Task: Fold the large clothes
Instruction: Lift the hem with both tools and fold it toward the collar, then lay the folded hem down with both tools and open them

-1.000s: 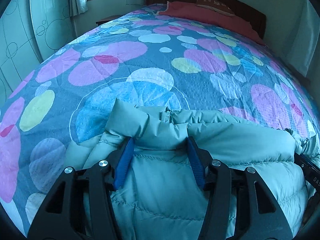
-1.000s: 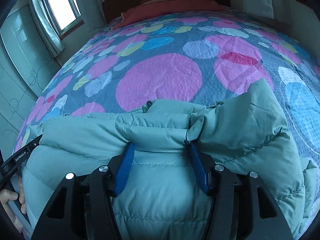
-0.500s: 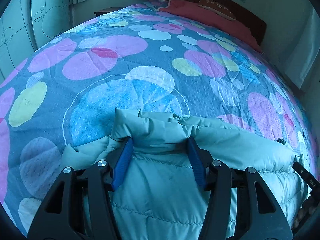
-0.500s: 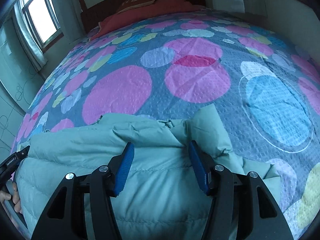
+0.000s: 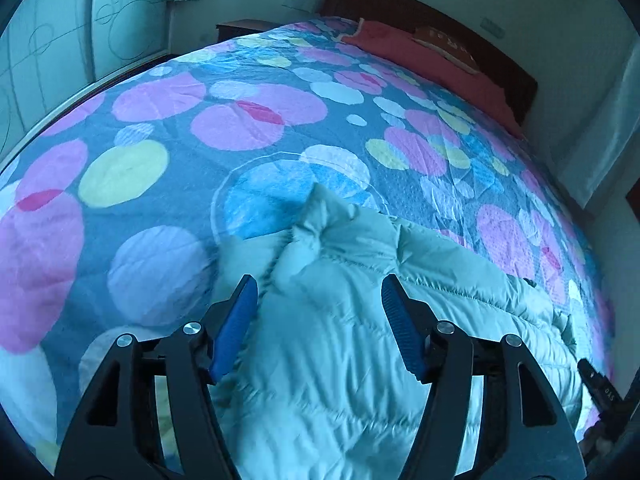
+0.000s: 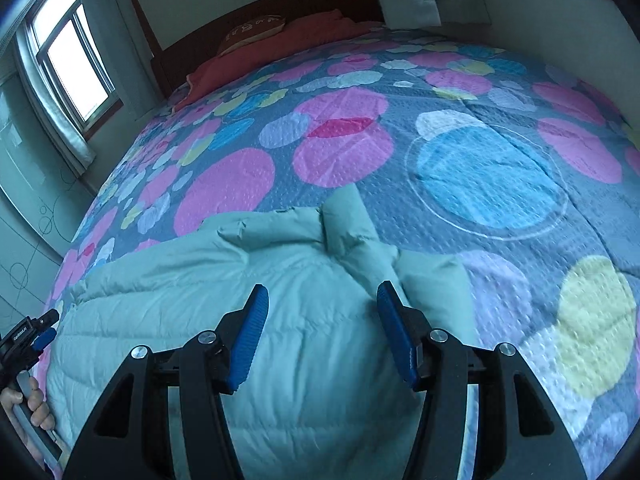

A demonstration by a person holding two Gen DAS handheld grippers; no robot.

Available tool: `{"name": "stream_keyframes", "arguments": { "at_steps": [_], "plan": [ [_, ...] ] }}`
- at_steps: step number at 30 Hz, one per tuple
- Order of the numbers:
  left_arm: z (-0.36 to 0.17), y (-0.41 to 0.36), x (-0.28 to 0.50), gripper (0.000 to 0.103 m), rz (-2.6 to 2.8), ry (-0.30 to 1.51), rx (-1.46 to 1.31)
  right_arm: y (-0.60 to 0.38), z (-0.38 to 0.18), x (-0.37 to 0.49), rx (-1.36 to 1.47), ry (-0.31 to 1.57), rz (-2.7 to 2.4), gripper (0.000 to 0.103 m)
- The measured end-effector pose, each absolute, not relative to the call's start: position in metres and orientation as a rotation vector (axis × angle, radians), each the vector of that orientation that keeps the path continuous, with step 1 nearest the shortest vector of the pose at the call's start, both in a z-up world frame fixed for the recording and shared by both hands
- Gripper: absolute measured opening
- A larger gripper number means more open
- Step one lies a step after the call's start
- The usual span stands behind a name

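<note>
A mint-green quilted down jacket [image 5: 352, 340] lies folded on the bed's near end; it also shows in the right wrist view [image 6: 248, 304]. My left gripper [image 5: 316, 288] is open above the jacket, its blue pads [image 5: 236, 324] apart and holding nothing. My right gripper [image 6: 322, 294] is open too, hovering over the jacket with nothing between its blue pads [image 6: 248, 332]. A folded corner of the jacket [image 6: 346, 220] pokes up at the far edge. The other gripper's tip and a hand [image 6: 28, 360] show at the left edge of the right wrist view.
The bed carries a blue bedspread with pink, yellow and blue circles [image 5: 256, 120], also in the right wrist view [image 6: 480, 180]. A red pillow area [image 5: 420, 52] and dark headboard [image 6: 260, 12] lie at the far end. A window [image 6: 72, 64] and wardrobe doors [image 5: 48, 52] flank it.
Both grippers let go of the jacket's folded edge and pulled back, jaws now spread. The jacket edge dropped onto the bedspread and lies flat.
</note>
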State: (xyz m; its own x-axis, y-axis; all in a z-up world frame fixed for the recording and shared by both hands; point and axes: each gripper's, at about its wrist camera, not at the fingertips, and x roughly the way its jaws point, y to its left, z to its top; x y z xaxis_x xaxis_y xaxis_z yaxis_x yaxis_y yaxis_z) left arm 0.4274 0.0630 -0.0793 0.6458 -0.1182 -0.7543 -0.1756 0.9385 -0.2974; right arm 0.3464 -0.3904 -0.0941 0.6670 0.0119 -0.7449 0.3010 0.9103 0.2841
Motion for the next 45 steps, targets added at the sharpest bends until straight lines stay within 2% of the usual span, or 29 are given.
{"name": "stream_keyframes", "arguments": {
  "at_steps": [8,14,19,27,29,31,32,34,39,45],
  "plan": [
    [-0.099,0.122,0.329,0.064,0.153,0.899,-0.620,-0.421,-0.097,0.248,0.572,0.809,-0.210,0.058],
    [-0.124,0.125,0.270,0.067,0.139,0.905,-0.781,-0.421,-0.117,0.203,0.743,0.804,-0.181,0.058],
    [-0.128,0.104,0.262,0.080,0.082,0.881,-0.774,-0.415,-0.139,0.207,0.880,0.811,-0.114,0.058],
    [-0.135,0.090,0.276,0.079,0.078,0.856,-0.804,-0.407,-0.149,0.226,0.939,0.766,-0.116,0.058],
    [-0.136,0.090,0.285,0.062,0.075,0.850,-0.816,-0.404,-0.148,0.231,0.920,0.760,-0.125,0.056],
    [-0.140,0.088,0.295,0.043,0.078,0.867,-0.825,-0.401,-0.148,0.234,0.897,0.754,-0.139,0.045],
    [-0.140,0.088,0.296,0.040,0.078,0.861,-0.827,-0.401,-0.150,0.235,0.901,0.752,-0.138,0.039],
    [-0.139,0.085,0.298,0.024,0.054,0.851,-0.815,-0.400,-0.154,0.235,0.928,0.744,-0.130,0.033],
    [-0.132,0.080,0.294,0.012,0.030,0.826,-0.762,-0.393,-0.153,0.234,0.910,0.728,-0.124,0.022],
    [-0.125,0.079,0.283,0.010,0.037,0.831,-0.727,-0.390,-0.149,0.232,0.896,0.730,-0.114,0.018]
  ]
}}
